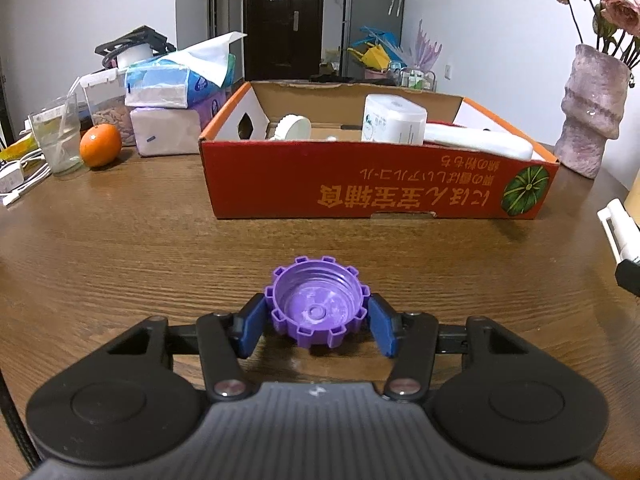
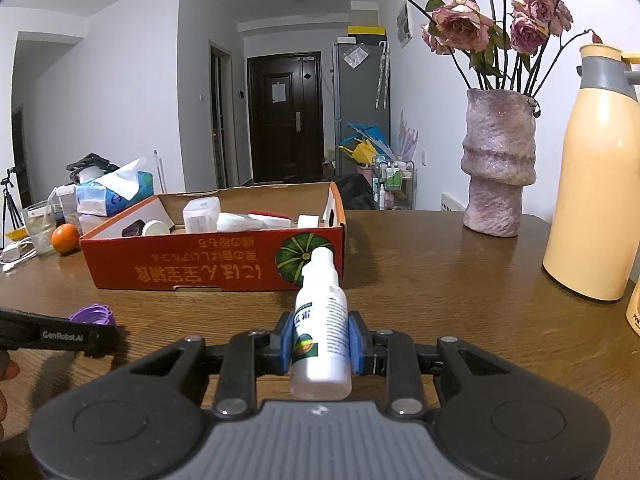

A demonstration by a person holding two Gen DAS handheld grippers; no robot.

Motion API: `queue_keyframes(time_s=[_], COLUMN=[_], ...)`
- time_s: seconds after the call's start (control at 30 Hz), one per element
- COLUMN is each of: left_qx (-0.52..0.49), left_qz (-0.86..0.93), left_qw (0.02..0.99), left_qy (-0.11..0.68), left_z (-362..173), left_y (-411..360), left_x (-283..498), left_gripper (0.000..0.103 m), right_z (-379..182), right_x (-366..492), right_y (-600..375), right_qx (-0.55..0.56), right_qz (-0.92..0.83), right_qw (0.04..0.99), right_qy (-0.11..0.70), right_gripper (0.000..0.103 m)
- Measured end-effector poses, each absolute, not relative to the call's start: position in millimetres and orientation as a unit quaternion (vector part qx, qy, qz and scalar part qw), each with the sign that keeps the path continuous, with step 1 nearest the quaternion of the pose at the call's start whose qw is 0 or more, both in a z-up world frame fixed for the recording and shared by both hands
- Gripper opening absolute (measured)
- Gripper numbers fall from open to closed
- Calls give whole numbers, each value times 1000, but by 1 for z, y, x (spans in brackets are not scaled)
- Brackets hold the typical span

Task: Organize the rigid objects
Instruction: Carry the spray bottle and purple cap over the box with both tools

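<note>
My left claw (image 1: pixel 318 322) pinches the purple toothed cap (image 1: pixel 316 304) by its sides, hollow side up, low over the wooden table (image 1: pixel 120 248), with the red cardboard box (image 1: pixel 376 184) straight ahead. My right claw (image 2: pixel 320 346) is pressed tight on a white spray bottle (image 2: pixel 320 328), nozzle pointing forward at the box's near corner.

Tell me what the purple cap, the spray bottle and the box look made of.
Purple cap: moulded plastic, semi-gloss; notched rim and inner threads show. Spray bottle: white plastic, smooth, with a printed label. Box: cardboard, printed red outside; raw brown inside and at the cut edges.
</note>
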State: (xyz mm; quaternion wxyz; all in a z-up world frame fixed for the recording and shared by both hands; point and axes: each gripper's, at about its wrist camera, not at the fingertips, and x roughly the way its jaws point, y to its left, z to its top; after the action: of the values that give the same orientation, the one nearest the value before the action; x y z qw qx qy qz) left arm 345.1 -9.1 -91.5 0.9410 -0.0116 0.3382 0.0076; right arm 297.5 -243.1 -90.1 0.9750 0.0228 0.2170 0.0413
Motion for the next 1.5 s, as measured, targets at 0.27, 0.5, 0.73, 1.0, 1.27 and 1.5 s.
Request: queue_keyframes(time_s=[0.27,0.5,0.73,1.0,1.27,1.5], left_qx=[-7,-1,-1,-9,-17,-19], left_qz=[5,4,9,16,17,21], left_qw=[953,963,972,975,978,978], left_qy=[302,270,235,220,206,204], left_z=[-74,-58,-39,-28,-19,-18], left_y=[-11,-13,-12,-12,-13,-13], left_x=[331,324,321,335,355,379], left_gripper=[55,55,55,55,55,55], right_z=[-84,-75,-66,-54,-49,-48], right_x=[289,287,295,312,337,361], right_y=[-239,-234,-228,-222,-220,-220], right_qx=[30,38,50,63,68,74], right_qz=[40,44,48,55,64,69], right_qw=[978,981,983,985,986,986], right_qy=[202,187,169,148,138,134], right_gripper=[27,27,27,27,27,27])
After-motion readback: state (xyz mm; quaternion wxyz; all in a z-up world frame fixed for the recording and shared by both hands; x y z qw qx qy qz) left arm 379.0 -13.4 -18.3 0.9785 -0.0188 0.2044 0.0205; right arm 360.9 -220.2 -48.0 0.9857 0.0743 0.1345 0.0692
